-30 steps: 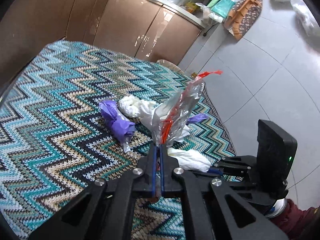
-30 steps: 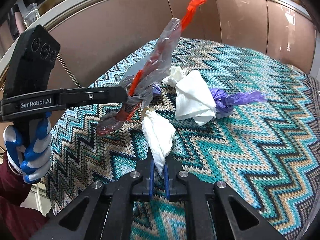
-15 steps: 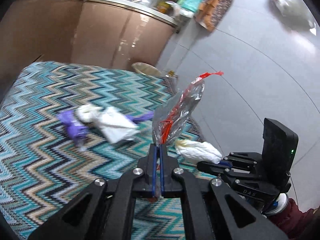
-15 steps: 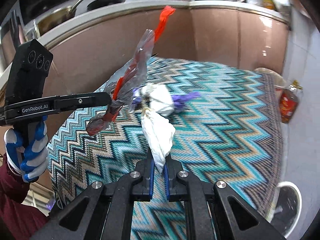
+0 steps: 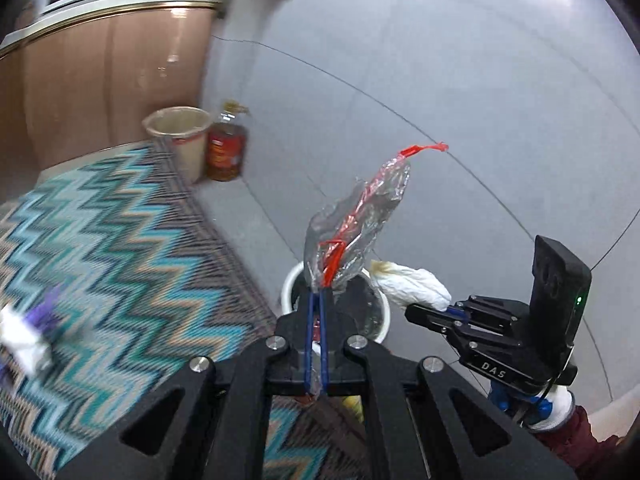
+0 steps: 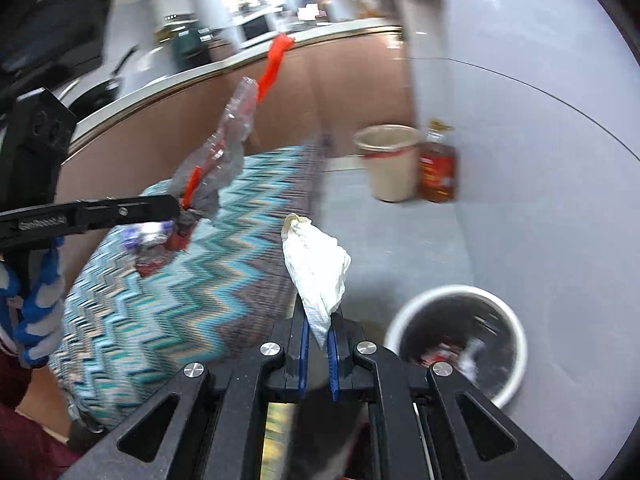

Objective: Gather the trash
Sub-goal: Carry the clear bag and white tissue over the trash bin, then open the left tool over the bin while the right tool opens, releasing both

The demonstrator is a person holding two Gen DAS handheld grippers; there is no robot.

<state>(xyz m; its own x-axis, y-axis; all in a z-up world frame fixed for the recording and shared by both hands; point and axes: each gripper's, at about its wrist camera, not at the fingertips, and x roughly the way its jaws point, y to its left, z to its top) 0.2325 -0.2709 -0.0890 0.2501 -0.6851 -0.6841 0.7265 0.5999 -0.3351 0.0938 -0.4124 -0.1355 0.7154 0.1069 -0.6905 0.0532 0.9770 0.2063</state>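
Note:
My left gripper (image 5: 316, 300) is shut on a crumpled clear plastic wrapper with red strips (image 5: 356, 220); the same wrapper (image 6: 224, 148) shows in the right wrist view at the tip of the left gripper (image 6: 176, 212). My right gripper (image 6: 318, 320) is shut on a crumpled white tissue (image 6: 316, 264), also seen as the tissue (image 5: 412, 284) held by the right gripper (image 5: 436, 310). A white-rimmed trash bin (image 5: 380, 320) with a dark liner stands on the floor just beyond the left fingertips; the bin (image 6: 512, 364) lies lower right of the right gripper, with litter inside.
A zigzag teal cloth (image 5: 120, 248) covers the surface at left, with blurred white and purple trash (image 5: 28, 332) on it. A beige bucket (image 6: 388, 160) and an amber bottle (image 6: 438, 168) stand by brown cabinets (image 5: 100, 68). Grey floor tiles (image 5: 440, 80) fill the right side.
Both grippers swung away from the cloth toward the floor, carrying the wrapper and the tissue. The trash bin has come into view under them; the remaining trash slid off to the left.

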